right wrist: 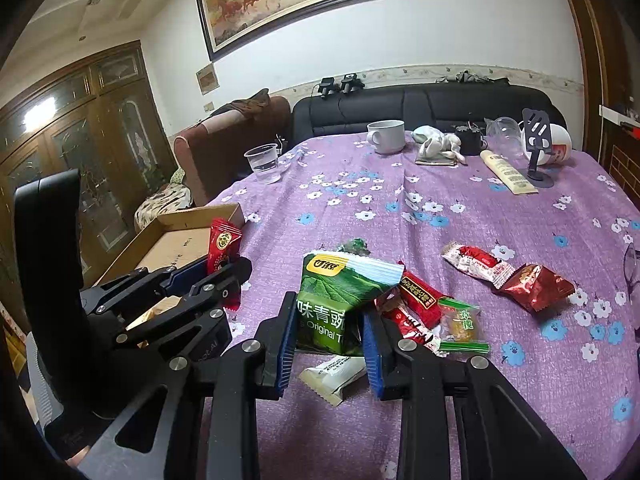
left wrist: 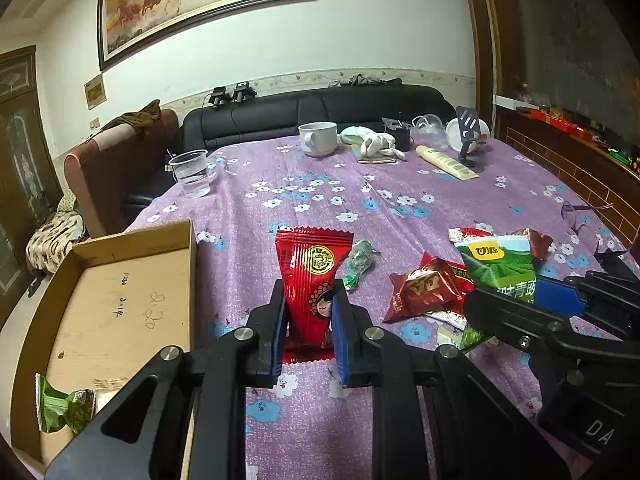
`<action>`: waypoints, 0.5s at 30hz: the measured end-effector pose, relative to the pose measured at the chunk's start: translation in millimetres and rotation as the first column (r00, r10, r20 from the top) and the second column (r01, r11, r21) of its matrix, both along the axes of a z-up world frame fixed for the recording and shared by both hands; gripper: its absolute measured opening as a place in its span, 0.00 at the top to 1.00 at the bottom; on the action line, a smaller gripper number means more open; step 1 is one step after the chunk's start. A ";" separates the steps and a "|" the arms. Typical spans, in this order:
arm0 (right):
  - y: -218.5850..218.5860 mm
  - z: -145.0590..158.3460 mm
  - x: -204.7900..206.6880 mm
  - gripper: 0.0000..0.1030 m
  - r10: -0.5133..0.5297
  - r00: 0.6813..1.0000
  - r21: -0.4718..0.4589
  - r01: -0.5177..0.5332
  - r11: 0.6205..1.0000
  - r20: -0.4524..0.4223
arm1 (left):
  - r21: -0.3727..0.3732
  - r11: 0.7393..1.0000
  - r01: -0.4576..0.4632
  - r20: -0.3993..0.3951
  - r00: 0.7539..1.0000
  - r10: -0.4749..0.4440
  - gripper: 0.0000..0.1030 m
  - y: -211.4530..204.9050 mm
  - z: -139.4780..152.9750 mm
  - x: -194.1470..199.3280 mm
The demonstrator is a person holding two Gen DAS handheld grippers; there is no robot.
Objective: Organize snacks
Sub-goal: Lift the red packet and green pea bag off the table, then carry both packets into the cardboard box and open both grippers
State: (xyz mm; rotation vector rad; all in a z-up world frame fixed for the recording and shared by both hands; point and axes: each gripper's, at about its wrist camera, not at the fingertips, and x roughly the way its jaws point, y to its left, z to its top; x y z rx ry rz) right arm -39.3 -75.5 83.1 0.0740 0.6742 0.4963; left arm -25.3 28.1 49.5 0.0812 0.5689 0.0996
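Now, left jaws: my left gripper point(left wrist: 308, 300) is clamped on the red snack packet point(left wrist: 312, 280), pinching its lower half, the packet's long axis running up the frame away from me.
Right jaws: my right gripper point(right wrist: 326, 332) is closed on the green pea packet point(right wrist: 340, 300), gripping its lower part; the packet stands fairly upright between the blue pads.
Key relation: the cardboard box point(left wrist: 192, 248) lies at the lower left of the left wrist view, just beside the left gripper, its near wall right next to the red packet. I judge the left hand is the nearer one to the box, so a short swing toward frame left should carry the red packet over the wall; the right hand would have to cross further.
Already boxed: one green wrapped snack point(left wrist: 64, 404) sits in the box's near corner.
Loose pile: a white packet point(right wrist: 332, 376) lies under the right gripper; more red wrappers point(right wrist: 416, 300) and a green-edged candy point(right wrist: 460, 324) lie just beyond.
Table: purple flowered cloth point(left wrist: 360, 192), wrinkled.
Far edge: a plastic cup point(left wrist: 192, 174), a white mug point(left wrist: 318, 138), a cream tube point(left wrist: 444, 162).
Room: black sofa point(left wrist: 320, 108) and a framed horse painting point(left wrist: 200, 0) on the wall.
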 end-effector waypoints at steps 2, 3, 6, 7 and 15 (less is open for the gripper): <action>-0.1 0.3 0.0 0.71 0.003 1.000 0.001 -0.003 1.000 0.003 | 0.003 1.000 -0.001 0.003 1.000 0.001 0.83 0.0 0.0 -0.7; -0.1 0.3 -0.1 0.71 0.004 1.000 0.000 -0.004 1.000 0.005 | 0.005 1.000 -0.003 0.005 1.000 0.003 0.83 0.0 0.4 -1.1; 0.1 0.1 -0.8 0.71 0.007 1.000 -0.002 -0.007 1.000 0.009 | 0.011 1.000 -0.008 0.015 1.000 0.008 0.83 0.1 1.5 -2.4; 0.1 0.1 -0.6 0.71 0.008 1.000 -0.003 -0.007 1.000 0.010 | 0.013 1.000 -0.010 0.018 1.000 0.010 0.83 0.3 2.0 -2.7; 0.8 0.2 -3.0 0.71 0.015 0.999 -0.005 -0.015 1.000 0.029 | 0.013 1.000 -0.027 0.053 0.998 0.026 0.83 3.2 5.9 -8.9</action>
